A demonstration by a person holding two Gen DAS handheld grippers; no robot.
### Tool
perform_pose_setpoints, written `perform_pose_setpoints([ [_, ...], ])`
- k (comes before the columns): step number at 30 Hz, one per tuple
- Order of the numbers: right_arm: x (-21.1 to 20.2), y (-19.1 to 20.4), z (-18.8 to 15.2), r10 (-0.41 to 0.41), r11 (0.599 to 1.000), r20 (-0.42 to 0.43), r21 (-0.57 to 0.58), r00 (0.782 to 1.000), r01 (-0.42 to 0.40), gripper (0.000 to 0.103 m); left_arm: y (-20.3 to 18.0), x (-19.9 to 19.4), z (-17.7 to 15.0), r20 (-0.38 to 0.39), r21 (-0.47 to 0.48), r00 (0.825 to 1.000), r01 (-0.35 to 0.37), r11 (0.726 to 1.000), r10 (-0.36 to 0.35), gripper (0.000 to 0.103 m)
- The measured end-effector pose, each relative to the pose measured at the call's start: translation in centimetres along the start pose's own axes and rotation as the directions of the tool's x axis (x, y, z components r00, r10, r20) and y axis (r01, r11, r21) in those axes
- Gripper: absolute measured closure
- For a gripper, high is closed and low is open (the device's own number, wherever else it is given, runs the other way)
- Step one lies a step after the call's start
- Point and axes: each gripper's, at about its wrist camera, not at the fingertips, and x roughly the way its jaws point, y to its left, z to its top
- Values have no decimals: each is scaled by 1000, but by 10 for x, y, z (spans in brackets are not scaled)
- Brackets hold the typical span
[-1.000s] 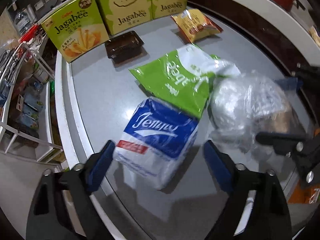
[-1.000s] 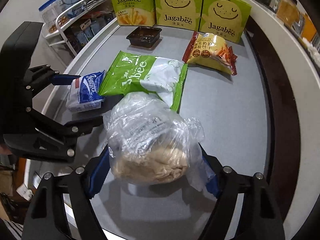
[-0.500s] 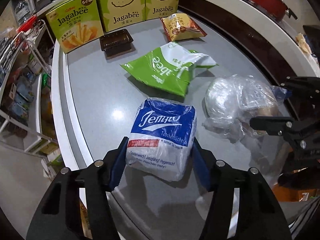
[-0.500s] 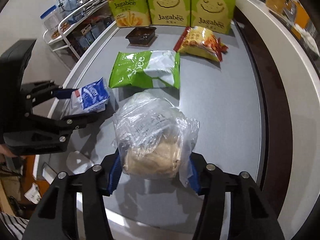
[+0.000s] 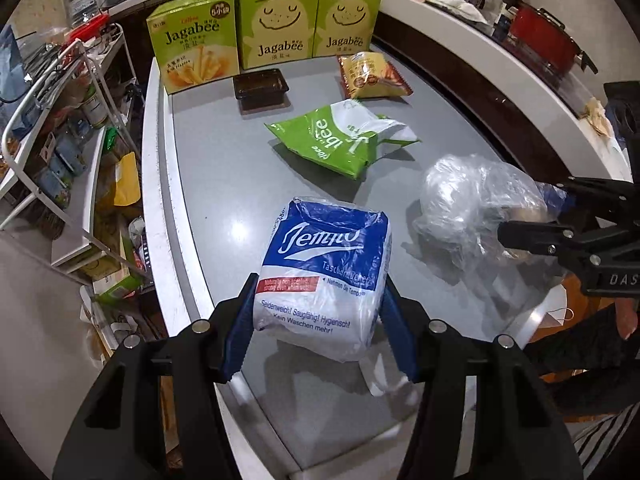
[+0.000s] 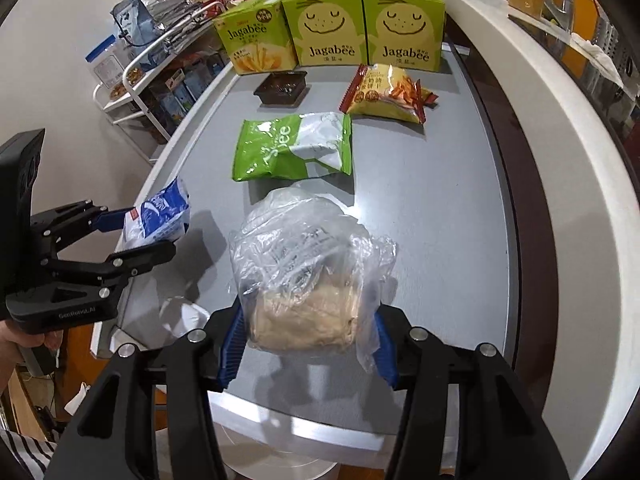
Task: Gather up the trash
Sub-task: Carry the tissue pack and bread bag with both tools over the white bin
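A blue-and-white Tempo tissue pack (image 5: 328, 256) hangs just above the grey counter (image 5: 216, 184), with my left gripper (image 5: 320, 300) pressing both blue pads on its lower sides; the jaws are still closing a little. My right gripper (image 6: 308, 320) is shut on a crumpled clear plastic bag (image 6: 308, 248) with a beige lump inside, raised off the counter. In the right wrist view the left gripper (image 6: 144, 232) and tissue pack (image 6: 160, 220) are at the left. The left wrist view has the bag (image 5: 472, 200) at the right.
On the counter lie a green Jagabee bag (image 5: 340, 140), a yellow snack bag (image 5: 372, 76) and a dark plastic tray (image 5: 261, 88). Three Jagabee boxes (image 5: 264, 32) stand along the back. A wire rack (image 5: 60, 120) is left; a raised white ledge (image 6: 560, 160) runs along the right.
Both grippers went from open around their items to shut on them. Each has lifted its item and drawn back toward the counter's near edge.
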Motion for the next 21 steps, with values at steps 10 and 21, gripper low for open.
perform_pose_setpoints([
  [10, -30, 9, -21, 20, 999, 29, -26, 999, -19, 52, -14, -30, -27, 28, -13, 1000, -9, 1000, 10, 45],
  [21, -61, 24, -61, 78, 996, 27, -33, 997, -77, 52, -35, -56, -64, 31, -12, 999, -11, 1000, 11, 45],
])
